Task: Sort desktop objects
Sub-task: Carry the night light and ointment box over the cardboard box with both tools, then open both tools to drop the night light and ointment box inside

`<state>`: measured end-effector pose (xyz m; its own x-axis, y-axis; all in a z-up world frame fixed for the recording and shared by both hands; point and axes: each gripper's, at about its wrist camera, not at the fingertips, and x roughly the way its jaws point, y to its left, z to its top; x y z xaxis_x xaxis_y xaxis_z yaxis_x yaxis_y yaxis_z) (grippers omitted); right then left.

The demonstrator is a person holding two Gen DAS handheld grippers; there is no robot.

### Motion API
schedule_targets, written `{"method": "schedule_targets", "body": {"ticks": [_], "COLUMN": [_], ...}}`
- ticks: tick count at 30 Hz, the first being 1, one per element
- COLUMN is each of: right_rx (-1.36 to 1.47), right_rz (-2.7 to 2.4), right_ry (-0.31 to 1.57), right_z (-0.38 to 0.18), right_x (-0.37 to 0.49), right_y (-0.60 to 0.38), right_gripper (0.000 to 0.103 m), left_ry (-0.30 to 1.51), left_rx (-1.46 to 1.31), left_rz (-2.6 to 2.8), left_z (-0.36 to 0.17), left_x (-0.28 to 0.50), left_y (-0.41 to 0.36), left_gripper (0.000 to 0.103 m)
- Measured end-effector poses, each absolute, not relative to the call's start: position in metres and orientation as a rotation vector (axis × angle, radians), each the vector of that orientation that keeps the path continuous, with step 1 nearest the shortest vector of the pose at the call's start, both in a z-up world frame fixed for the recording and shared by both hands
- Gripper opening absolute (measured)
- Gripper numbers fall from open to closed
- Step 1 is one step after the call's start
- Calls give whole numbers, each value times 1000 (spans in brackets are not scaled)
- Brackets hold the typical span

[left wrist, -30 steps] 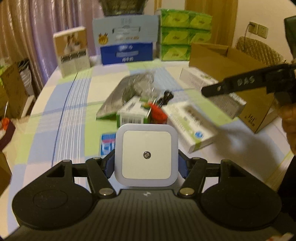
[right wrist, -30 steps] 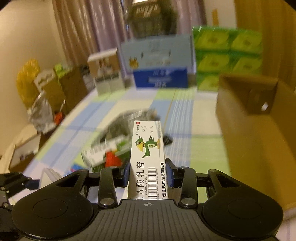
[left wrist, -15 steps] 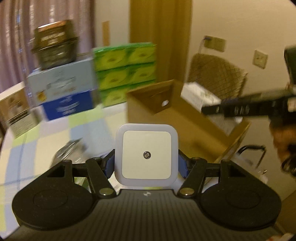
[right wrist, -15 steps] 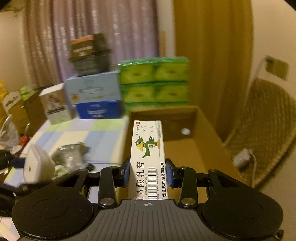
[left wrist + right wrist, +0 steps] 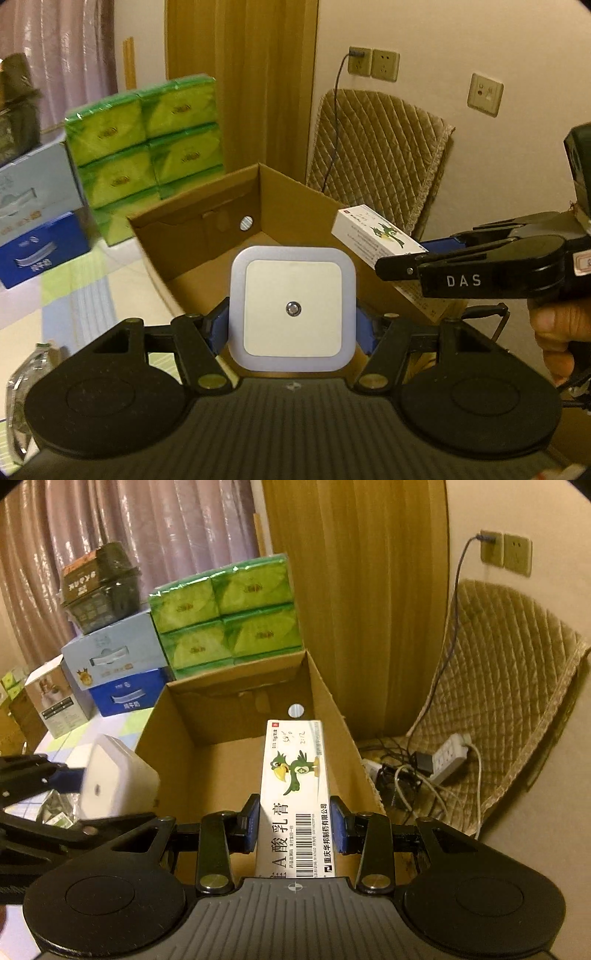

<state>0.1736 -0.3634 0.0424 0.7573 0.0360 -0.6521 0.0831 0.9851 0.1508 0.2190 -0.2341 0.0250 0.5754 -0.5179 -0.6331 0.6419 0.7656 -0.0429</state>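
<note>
Two claws, two items, one open cardboard box (image 5: 207, 236).

One white square night light (image 5: 292, 308) is gripped by the left claw (image 5: 291, 325) above the box's near left rim; one white ointment carton (image 5: 295, 797) with a green bird is clamped in the right claw (image 5: 295, 830) above the box's inside. Behind the box, six green tissue packs (image 5: 225, 616) are counted, stacked on the worktop (image 5: 74, 291).

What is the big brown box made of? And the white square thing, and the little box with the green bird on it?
The big brown box looks like corrugated cardboard: matte brown, with folded flaps. The white square thing seems smooth, slightly glossy plastic, with rounded corners and a small lens at its centre. The little bird box looks like thin printed card with a slight sheen, crisp edges and a barcode.
</note>
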Motion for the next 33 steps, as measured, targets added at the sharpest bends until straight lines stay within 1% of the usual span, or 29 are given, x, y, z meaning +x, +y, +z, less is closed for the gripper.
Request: {"method": "schedule_targets", "body": {"ticks": [8,9,18,19,20,23,25,27,29,31,33], "right_rx": [189,191,203,205,208,214,222,209,199,191,193], "right_rz": [-24,-21,-7,-5,-4,-8,-16,-31,-28,-20,-21], "right_ry": [741,745,762,763,764,748,731,702,686,678,673], "right_z": [28,26,18,17,17,19,22,28,33,37,41], "right_x": [184,185,184,184,184,186,187,183,179,173,165], "right_y": [-364,-363,-355,-353,-352,-349,-348,-346,-342,-338,-333], "right_gripper": [36,36,36,36,36,36,40,45,48,52,57], "left_ry": [692,679,623,620,615,605,604,607,608,610,617], "left_rx": [213,217,206,202,197,169,156,157,160,152,141], "left_rz": [-691,-682,-633,-625,-616,-589,-571,-548,-523,-506,-487], "left_z": [3,3,16,17,19,25,27,29,30,31,32], "left_x": [230,229,214,213,211,207,203,198,191,183,176], "left_y": [-245,-245,-217,-213,-208,-190,-178,-166,-153,-140,-128], "left_gripper": [61,63,63,64,67,68,69,75,77,78,79]}}
